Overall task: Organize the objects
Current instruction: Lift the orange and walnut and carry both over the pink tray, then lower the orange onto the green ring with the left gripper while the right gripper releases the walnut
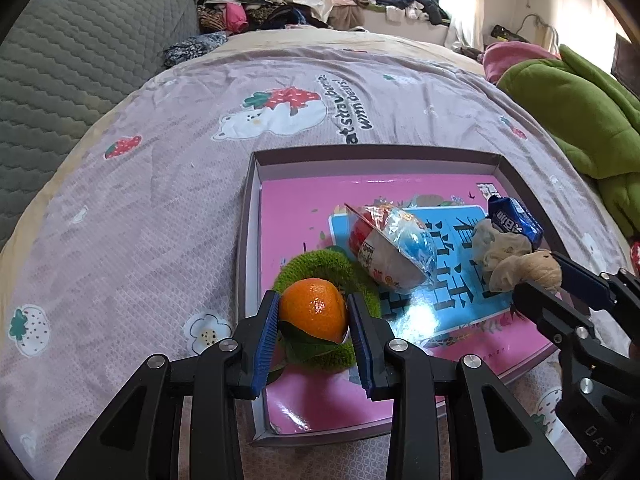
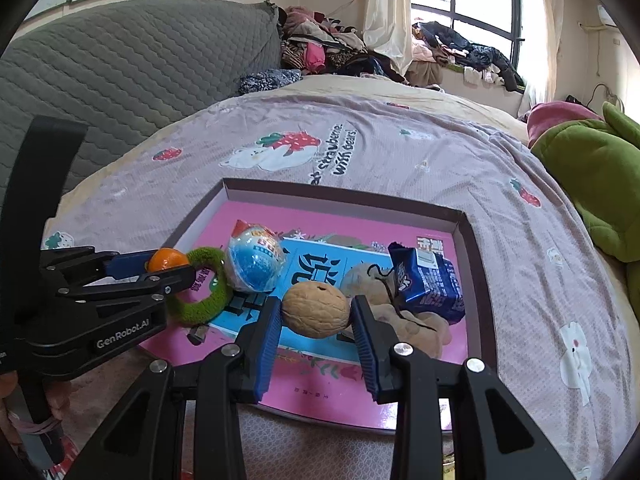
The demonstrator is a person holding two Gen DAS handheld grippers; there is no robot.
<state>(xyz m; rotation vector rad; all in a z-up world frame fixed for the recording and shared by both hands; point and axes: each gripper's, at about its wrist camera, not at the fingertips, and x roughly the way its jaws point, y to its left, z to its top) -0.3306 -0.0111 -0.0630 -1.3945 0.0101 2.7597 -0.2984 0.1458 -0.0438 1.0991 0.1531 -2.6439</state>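
Grippers face forward over a shallow box (image 2: 476,248) with a pink printed floor, which lies on a strawberry-print bedspread (image 1: 132,216). The left gripper (image 1: 314,312) reaches in low over the box's near left corner, its 2 blue pads clamped on either side of an orange (image 1: 314,308) with a green leaf under it, above a fuzzy green ring (image 2: 208,300). The right gripper (image 2: 316,314) comes in level from the near edge, pads pressed against both ends of a walnut (image 2: 316,310), held just above the box floor. Beside it lie a beige mesh pouch (image 2: 404,320), a blue snack packet (image 2: 430,284) and a wrapped toy egg (image 2: 254,260).
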